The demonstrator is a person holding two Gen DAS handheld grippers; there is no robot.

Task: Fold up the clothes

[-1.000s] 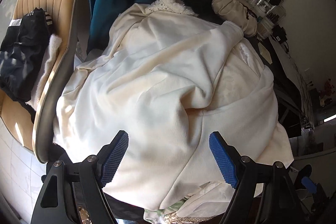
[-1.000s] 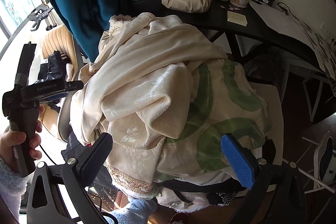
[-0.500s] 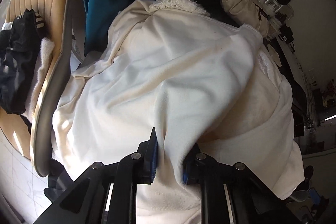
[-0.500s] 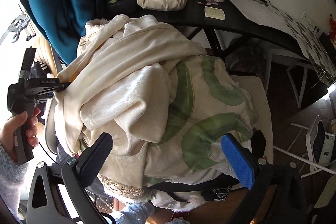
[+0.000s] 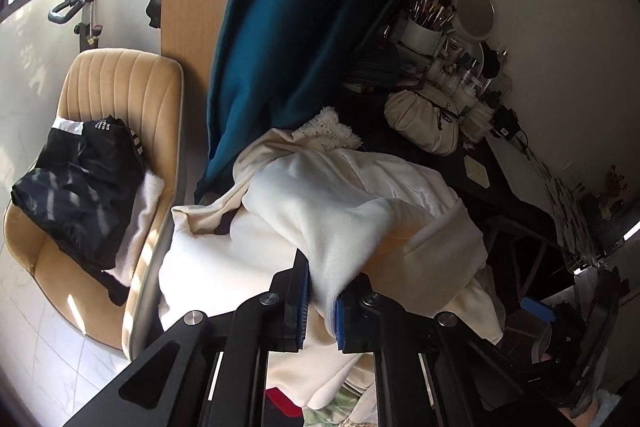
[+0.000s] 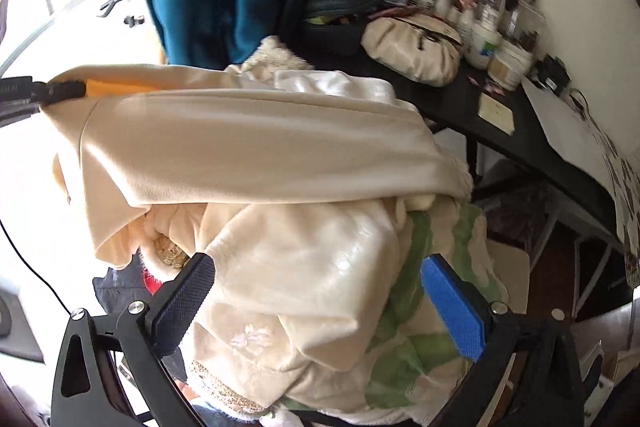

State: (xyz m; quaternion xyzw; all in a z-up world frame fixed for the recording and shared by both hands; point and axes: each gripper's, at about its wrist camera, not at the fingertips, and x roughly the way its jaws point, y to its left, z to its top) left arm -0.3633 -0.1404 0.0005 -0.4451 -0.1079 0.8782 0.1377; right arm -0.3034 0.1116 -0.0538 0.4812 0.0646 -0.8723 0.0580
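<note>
My L gripper [image 5: 320, 301] just closed, clamped on cream garment [image 5: 340, 215]; R gripper [image 6: 320, 303] fingers apart above pile.

Garment [image 5: 340, 211] lies right of chair [image 5: 120, 87].

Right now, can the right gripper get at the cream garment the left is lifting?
Probably yes. The right gripper is open above the pile, and the cream garment stretches just ahead of it with nothing between.
</note>
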